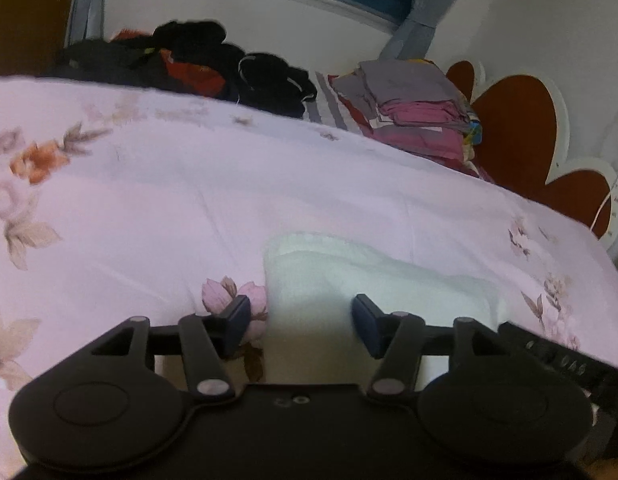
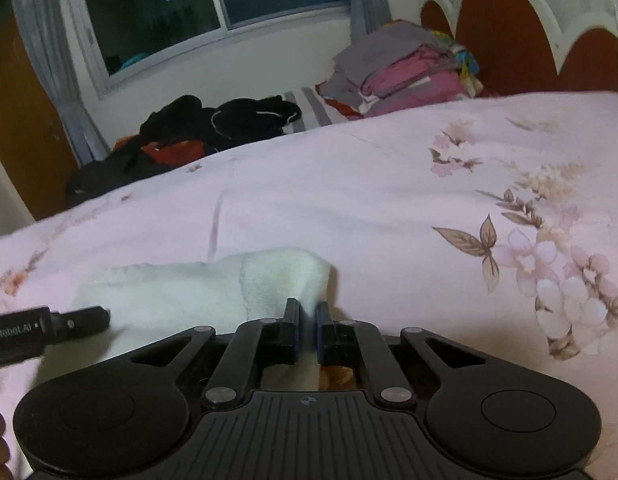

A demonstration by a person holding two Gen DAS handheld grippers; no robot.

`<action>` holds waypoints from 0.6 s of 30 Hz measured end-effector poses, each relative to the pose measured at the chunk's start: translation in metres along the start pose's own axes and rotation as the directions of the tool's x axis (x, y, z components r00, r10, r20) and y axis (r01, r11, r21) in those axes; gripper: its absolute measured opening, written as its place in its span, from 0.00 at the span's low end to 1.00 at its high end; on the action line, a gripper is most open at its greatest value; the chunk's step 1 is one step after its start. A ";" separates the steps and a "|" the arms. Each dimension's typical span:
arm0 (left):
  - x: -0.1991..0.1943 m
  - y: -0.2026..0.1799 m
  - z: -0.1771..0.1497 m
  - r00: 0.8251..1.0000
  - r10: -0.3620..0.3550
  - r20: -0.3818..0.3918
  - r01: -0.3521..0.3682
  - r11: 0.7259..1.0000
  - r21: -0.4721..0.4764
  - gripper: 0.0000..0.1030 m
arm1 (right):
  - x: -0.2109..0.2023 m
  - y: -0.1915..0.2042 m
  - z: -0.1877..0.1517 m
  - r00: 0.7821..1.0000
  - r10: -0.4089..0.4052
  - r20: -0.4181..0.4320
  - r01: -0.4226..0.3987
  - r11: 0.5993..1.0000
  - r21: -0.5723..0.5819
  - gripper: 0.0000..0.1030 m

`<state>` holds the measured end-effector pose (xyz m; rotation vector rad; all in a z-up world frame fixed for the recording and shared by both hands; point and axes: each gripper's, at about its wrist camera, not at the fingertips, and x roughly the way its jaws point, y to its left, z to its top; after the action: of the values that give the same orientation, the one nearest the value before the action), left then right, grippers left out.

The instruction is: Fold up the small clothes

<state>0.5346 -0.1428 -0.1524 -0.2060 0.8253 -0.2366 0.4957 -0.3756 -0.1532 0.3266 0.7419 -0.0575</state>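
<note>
A: Right gripper?
B: Pinching raised corner of white cloth, pads pressed together on it.
A: Left gripper?
B: Hanging spread over cloth's near edge, gripping nothing.
A: Cloth position?
B: Lying on pink floral bedsheet, just ahead of both. Folded pile sitting well beyond.

The small white cloth looks like soft, nubby terry. The pink floral bedsheet is smooth, matt cotton (lightly creased). The black right gripper is matt plastic.
</note>
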 end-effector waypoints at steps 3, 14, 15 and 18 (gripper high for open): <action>-0.009 -0.004 -0.002 1.000 0.025 0.003 -0.025 1.000 0.018 0.57 | -0.016 0.005 0.003 1.000 0.002 0.026 -0.001 1.000 -0.022 0.09; -0.047 -0.018 -0.022 0.999 0.037 0.022 -0.039 0.994 0.102 0.57 | -0.068 0.046 -0.021 0.996 0.072 0.043 -0.062 0.979 -0.193 0.28; -0.050 -0.019 -0.025 0.999 0.034 0.019 -0.035 0.994 0.106 0.58 | -0.070 0.049 -0.027 0.997 0.073 0.034 -0.063 0.974 -0.218 0.28; -0.058 -0.022 -0.037 1.000 0.029 0.011 -0.030 0.992 0.123 0.58 | -0.071 0.053 -0.044 0.998 0.058 0.014 -0.052 0.961 -0.272 0.28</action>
<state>0.4664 -0.1502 -0.1309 -0.0788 0.8013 -0.2578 0.4229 -0.3165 -0.1216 0.0836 0.7086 0.0934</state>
